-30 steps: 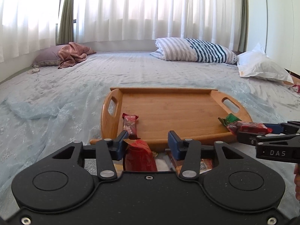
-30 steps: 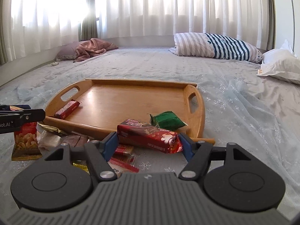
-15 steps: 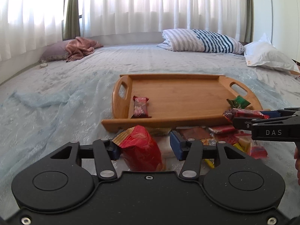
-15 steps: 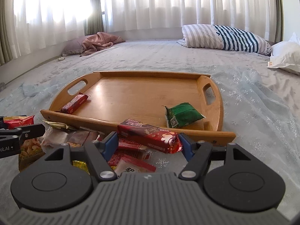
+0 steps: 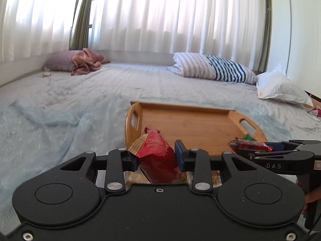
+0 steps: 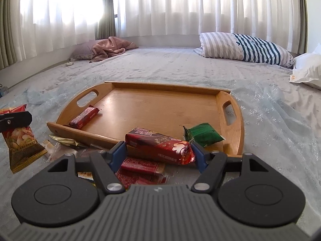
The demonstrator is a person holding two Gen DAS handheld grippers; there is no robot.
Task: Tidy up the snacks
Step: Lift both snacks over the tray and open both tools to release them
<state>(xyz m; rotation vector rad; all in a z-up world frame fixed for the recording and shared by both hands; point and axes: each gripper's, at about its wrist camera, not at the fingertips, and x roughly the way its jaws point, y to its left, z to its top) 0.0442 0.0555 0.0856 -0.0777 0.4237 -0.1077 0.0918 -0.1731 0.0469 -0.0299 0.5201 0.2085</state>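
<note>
The left gripper, its jaws just closing, pinches an upright red snack bag clear of the bed. The right gripper clamps a red snack bar, long axis crosswise, over the near rim of the wooden tray.

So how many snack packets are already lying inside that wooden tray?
2. A red bar lies by the left handle of the tray, and a green packet sits in the near right corner. The held red packet may hide more.
</note>
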